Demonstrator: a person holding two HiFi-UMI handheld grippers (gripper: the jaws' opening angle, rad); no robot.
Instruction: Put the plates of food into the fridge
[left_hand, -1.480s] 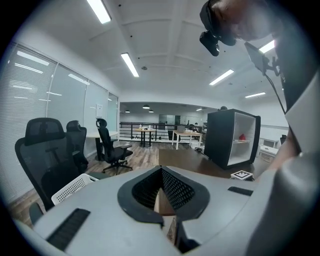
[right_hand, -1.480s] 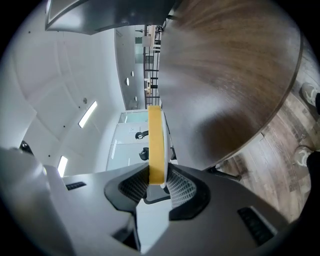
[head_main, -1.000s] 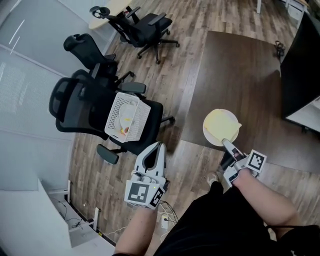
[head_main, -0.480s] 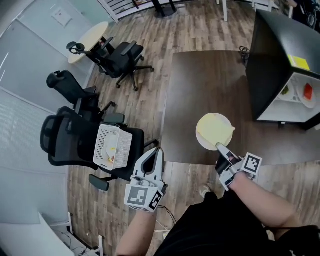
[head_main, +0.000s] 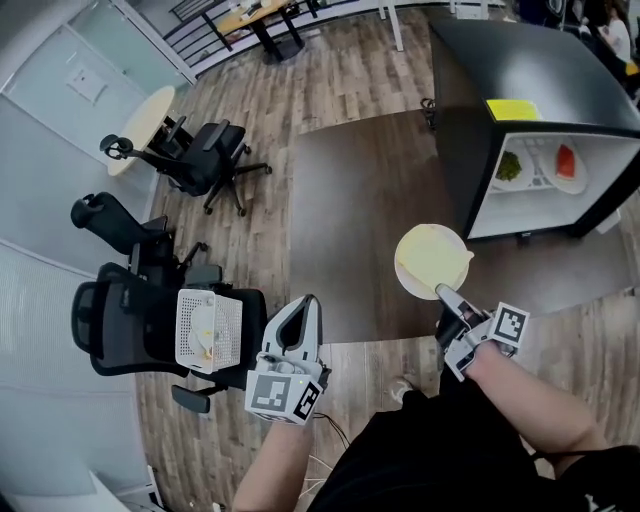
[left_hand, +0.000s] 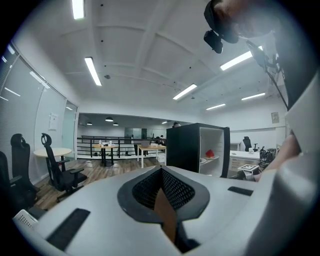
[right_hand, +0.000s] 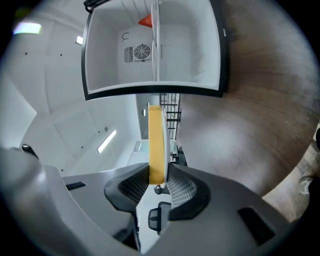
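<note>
My right gripper is shut on the near rim of a pale yellow plate, held out level over the dark floor mat. In the right gripper view the plate shows edge-on between the jaws, pointing at the open fridge. The small black fridge stands at the upper right with its white inside showing; a plate of green food and a plate of red food lie in it. My left gripper hangs shut and empty at the lower middle. A plate with food lies in a white basket on a chair.
Black office chairs stand at the left, one bearing the basket. A round table with more chairs is further back. A dark mat covers the wood floor in front of the fridge. A yellow sticker sits on the fridge top.
The view has swung right toward the fridge, whose open inside now shows. The chair with the basket has slid left in view. My right gripper still holds the yellow plate.
</note>
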